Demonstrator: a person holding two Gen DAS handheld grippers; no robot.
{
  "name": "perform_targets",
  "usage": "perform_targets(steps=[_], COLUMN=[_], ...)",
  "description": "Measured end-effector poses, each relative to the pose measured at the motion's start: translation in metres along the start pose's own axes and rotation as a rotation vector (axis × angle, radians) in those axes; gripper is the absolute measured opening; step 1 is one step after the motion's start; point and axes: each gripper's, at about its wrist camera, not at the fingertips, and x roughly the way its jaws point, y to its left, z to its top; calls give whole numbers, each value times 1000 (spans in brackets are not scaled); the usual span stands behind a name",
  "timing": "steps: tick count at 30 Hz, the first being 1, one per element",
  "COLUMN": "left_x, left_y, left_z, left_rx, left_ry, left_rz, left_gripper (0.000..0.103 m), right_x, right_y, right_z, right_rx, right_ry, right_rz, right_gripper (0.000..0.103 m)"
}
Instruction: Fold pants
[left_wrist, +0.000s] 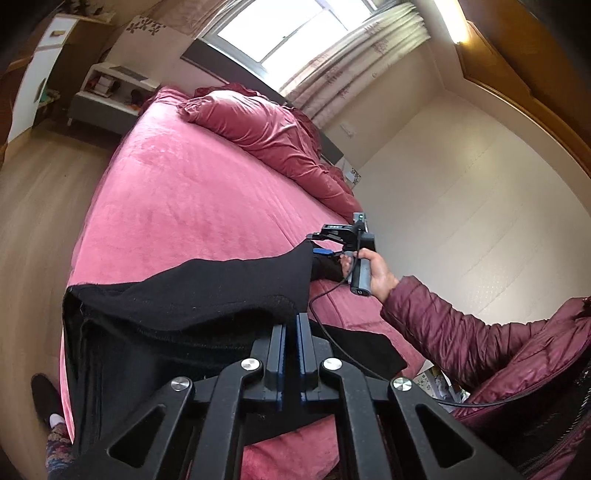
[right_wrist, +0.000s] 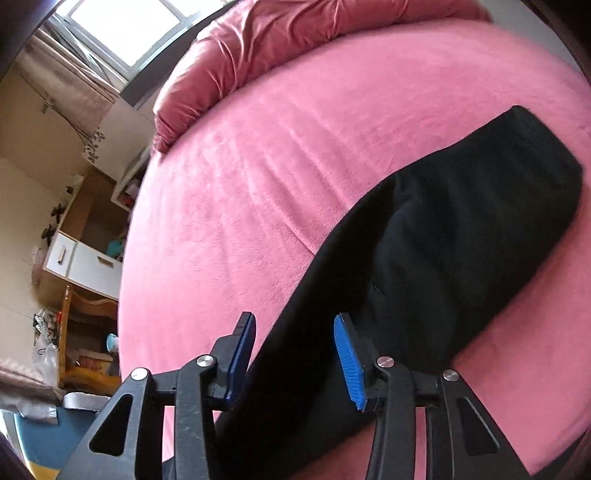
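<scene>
The black pants (left_wrist: 192, 295) lie on the pink bed (left_wrist: 177, 192). My left gripper (left_wrist: 291, 325) is shut on the black pants and lifts their near edge off the bed. In the left wrist view my right gripper (left_wrist: 325, 243) is seen at the far end of the pants, held by a hand in a maroon sleeve. In the right wrist view the pants (right_wrist: 461, 229) stretch away over the bed (right_wrist: 258, 166). My right gripper (right_wrist: 295, 332) is open, its blue pads (right_wrist: 349, 354) astride the pants' edge.
A crumpled maroon duvet (left_wrist: 273, 136) lies at the head of the bed under the window. A white nightstand (left_wrist: 110, 88) and wood floor are beyond the bed's left side. A cream wall (left_wrist: 461, 221) is to the right. Cabinets and clutter (right_wrist: 81, 266) stand beside the bed.
</scene>
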Motion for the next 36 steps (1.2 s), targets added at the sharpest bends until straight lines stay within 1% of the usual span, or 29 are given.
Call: perform_targets(steps=[1, 2, 3, 5, 7, 8, 10, 12, 15, 19, 21, 23, 24, 26, 28, 29, 31, 33, 36], left_x=[1, 3, 5, 11, 12, 13, 16, 19, 22, 19, 14, 8, 5, -4, -12, -18, -26, -34, -39], left_y=[2, 3, 4, 3, 6, 9, 18, 29, 40, 43, 44, 40, 39, 37, 39, 41, 44, 46, 50], left_z=[0, 0, 0, 1, 1, 3, 13, 29, 61, 109, 129, 134, 133, 123, 103, 88, 66, 37, -3], left_rx=[1, -3, -8, -6, -25, -42, -76, -97, -93, -74, -67, -56, -50, -36, -49, -63, -94, -131, -177], left_ry=[5, 11, 15, 25, 24, 20, -5, -35, -104, -192, -229, -251, -252, -245, -227, -216, -199, -176, -129], left_rz=[8, 10, 7, 21, 32, 54, 89, 140, 187, 198, 213, 220, 220, 222, 224, 227, 230, 229, 244], left_gripper=[5, 5, 4, 4, 4, 4, 4, 4, 4, 4, 4, 4, 4, 4, 4, 4, 4, 4, 4], right_x=[7, 12, 15, 23, 22, 19, 11, -5, -41, -97, -127, -155, -167, -189, -200, -204, -208, -206, -199], right_y=[0, 1, 2, 8, 12, 13, 12, 11, 8, 9, 6, 1, -5, -24, -40, -53, -75, -98, -120], right_z=[3, 6, 8, 9, 8, 7, 6, 4, 3, -1, -13, -34, -46, -82, -112, -133, -162, -193, -229], right_rx=[-1, -5, -19, -70, -117, -137, -140, -136, -116, -154, -172, -192, -195, -200, -198, -187, -166, -129, -93], right_ry=[16, 22, 25, 44, 38, 32, 25, -4, -66, -147, -183, -205, -210, -201, -178, -158, -127, -86, -39], right_rz=[-24, -38, -43, -102, -111, -109, -92, -58, 28, 105, 146, 184, 211, 260, 267, 273, 261, 256, 231], right_gripper=[44, 39, 26, 8, 7, 7, 7, 7, 7, 7, 7, 7, 7, 7, 7, 7, 7, 7, 7])
